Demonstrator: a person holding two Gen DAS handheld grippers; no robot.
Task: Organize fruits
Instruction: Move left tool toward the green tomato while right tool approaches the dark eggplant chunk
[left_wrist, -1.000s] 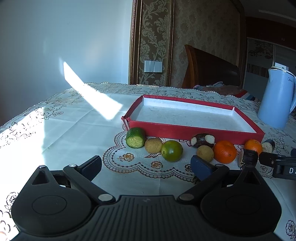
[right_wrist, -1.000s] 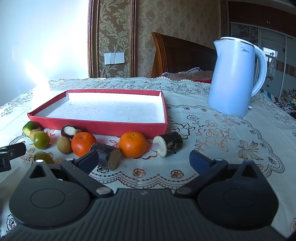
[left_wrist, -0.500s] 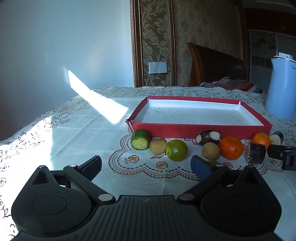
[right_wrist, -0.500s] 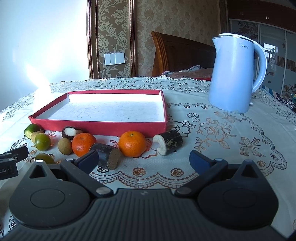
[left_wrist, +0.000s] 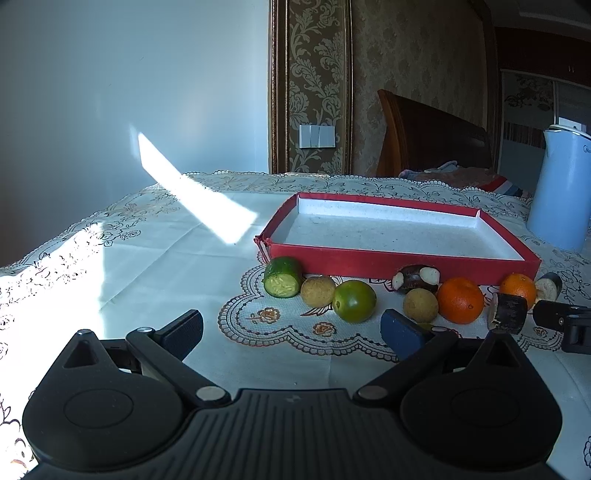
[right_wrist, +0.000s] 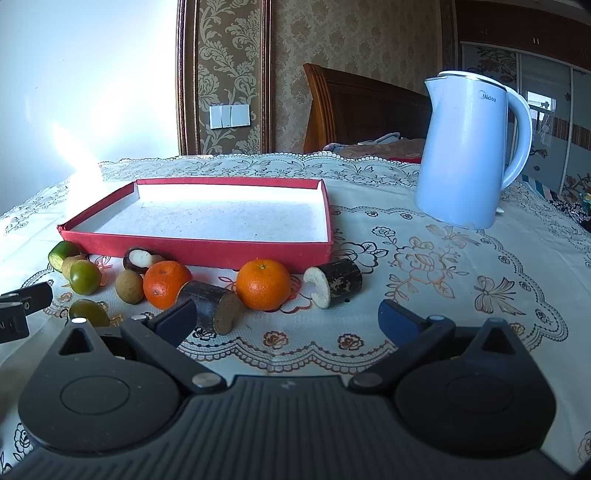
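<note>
A red tray (left_wrist: 369, 258) (right_wrist: 192, 253) with a white floor stands on the tablecloth. In front of it lies a row of produce: a cucumber piece (left_wrist: 282, 277), a brown longan (left_wrist: 317, 291), a green fruit (left_wrist: 354, 301), a mangosteen half (left_wrist: 415, 277), another longan (left_wrist: 420, 304), two oranges (right_wrist: 166, 283) (right_wrist: 263, 283) and two dark sugarcane pieces (right_wrist: 212, 307) (right_wrist: 334, 282). A second green fruit (right_wrist: 88, 312) lies nearer. My left gripper (left_wrist: 291, 330) is open and empty, short of the row. My right gripper (right_wrist: 286, 317) is open and empty, short of the oranges.
A light blue electric kettle (right_wrist: 469, 151) stands on the table to the right of the tray. A wooden headboard (right_wrist: 362, 110) and papered wall are behind. A sunlit patch (left_wrist: 195, 199) crosses the left of the cloth. The cloth's left edge (left_wrist: 48, 254) drops off.
The left wrist view has levelled out and shifted a little right, so the tray and fruits sit more central. The right gripper has barely moved. Both stay open.
</note>
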